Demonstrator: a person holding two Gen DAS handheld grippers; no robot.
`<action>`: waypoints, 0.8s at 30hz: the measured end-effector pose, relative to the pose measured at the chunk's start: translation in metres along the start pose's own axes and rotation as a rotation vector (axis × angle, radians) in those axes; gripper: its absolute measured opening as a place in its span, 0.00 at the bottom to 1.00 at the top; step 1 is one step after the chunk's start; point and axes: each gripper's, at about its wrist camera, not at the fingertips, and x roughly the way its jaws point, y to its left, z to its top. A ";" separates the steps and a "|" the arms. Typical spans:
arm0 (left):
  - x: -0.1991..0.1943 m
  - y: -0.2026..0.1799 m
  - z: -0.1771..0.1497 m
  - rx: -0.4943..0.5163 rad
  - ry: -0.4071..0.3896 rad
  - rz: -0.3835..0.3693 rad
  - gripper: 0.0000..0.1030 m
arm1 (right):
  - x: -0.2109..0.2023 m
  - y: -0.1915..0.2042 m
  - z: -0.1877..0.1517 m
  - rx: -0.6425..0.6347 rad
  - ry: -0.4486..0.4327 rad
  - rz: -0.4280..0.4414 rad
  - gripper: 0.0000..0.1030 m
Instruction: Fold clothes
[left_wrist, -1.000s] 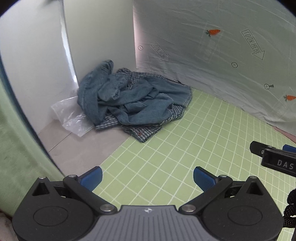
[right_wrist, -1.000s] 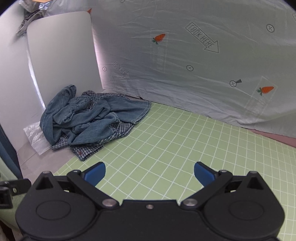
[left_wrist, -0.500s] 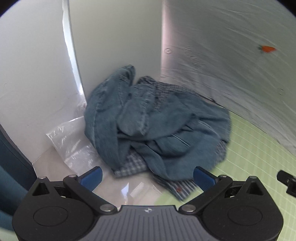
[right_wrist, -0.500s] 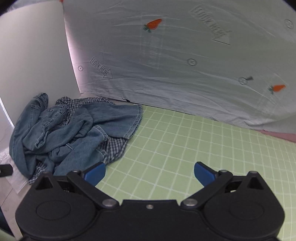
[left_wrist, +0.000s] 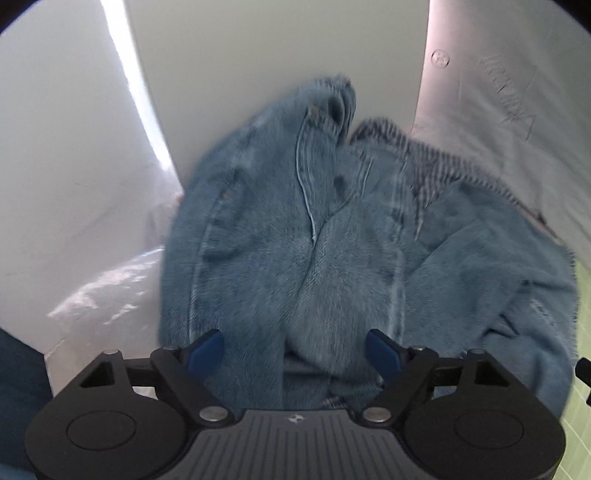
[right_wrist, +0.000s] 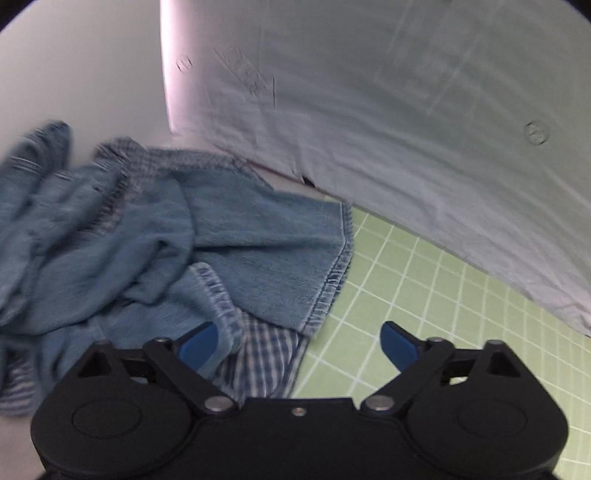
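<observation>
denim garment (left_wrist: 332, 258): crumpled heap over checked shirt (right_wrist: 262, 354), long axis unreadable; hemmed flap (right_wrist: 273, 251) points to 3 o'clock onto green grid mat (right_wrist: 424, 295) | left gripper (left_wrist: 295, 350): jaws wide, closing, denim between at 12, ungripped | right gripper (right_wrist: 299, 343): wide, closing, heap at 10, shirt edge between, ungripped

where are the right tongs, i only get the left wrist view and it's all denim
Observer: The right tongs are over the pile's right edge, jaws closing, pads pressing on nothing.
Operator: whats under them
Observer: The checked shirt pokes out from under the denim there, beside bare green mat.
Operator: any clean edge to grab
Observer: A stitched denim hem lies flat at the mat's border.
</observation>
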 end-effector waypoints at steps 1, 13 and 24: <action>0.006 -0.001 0.001 -0.001 0.007 0.009 0.81 | 0.011 -0.001 0.002 0.004 0.017 0.010 0.85; 0.016 -0.002 0.001 -0.033 0.021 0.035 0.77 | 0.056 -0.012 -0.006 -0.024 0.031 0.036 0.14; -0.004 0.010 -0.005 -0.036 0.006 -0.024 0.77 | 0.005 -0.068 -0.033 0.102 -0.062 -0.092 0.08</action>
